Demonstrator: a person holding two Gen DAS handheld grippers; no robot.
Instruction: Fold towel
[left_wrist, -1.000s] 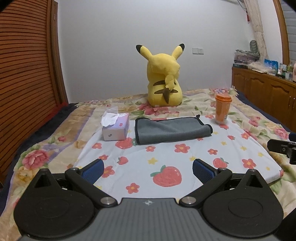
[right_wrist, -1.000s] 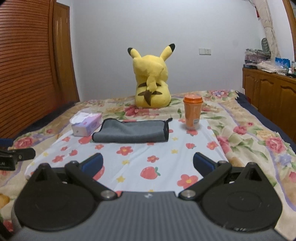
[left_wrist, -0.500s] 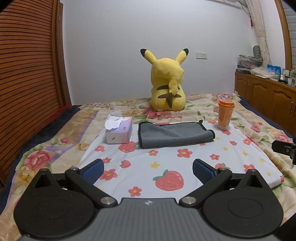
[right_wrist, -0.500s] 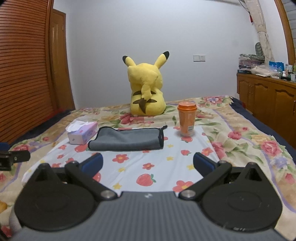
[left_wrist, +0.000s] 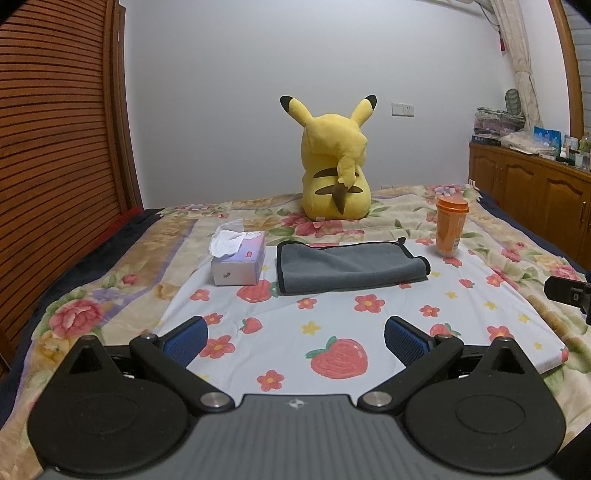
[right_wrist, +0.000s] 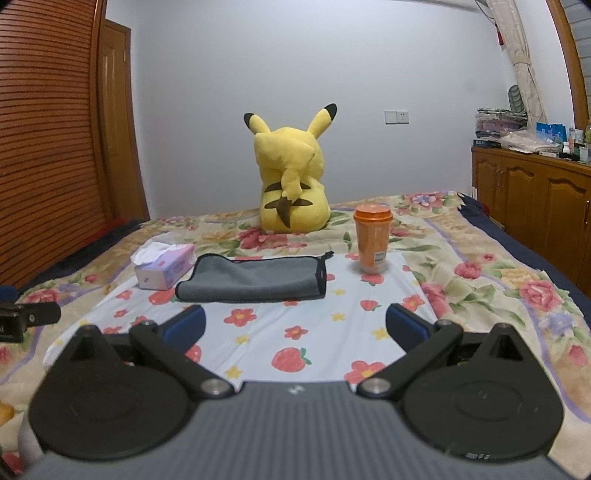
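Observation:
A grey towel with black trim (left_wrist: 347, 266) lies folded into a long strip on a white strawberry-print cloth (left_wrist: 332, 332) on the bed. It also shows in the right wrist view (right_wrist: 255, 278). My left gripper (left_wrist: 295, 338) is open and empty, well short of the towel, above the cloth's near part. My right gripper (right_wrist: 295, 326) is open and empty too, also short of the towel. Each gripper's side shows at the edge of the other's view.
A tissue box (left_wrist: 240, 258) sits left of the towel. An orange cup with a lid (left_wrist: 450, 230) stands to its right. A yellow Pikachu plush (left_wrist: 334, 173) sits behind. A wooden cabinet (left_wrist: 535, 192) lines the right wall, a slatted wooden wall (left_wrist: 55, 147) the left.
Both grippers have drawn back and levelled out, so the towel and objects look smaller and farther. Both stay open and the towel has not moved.

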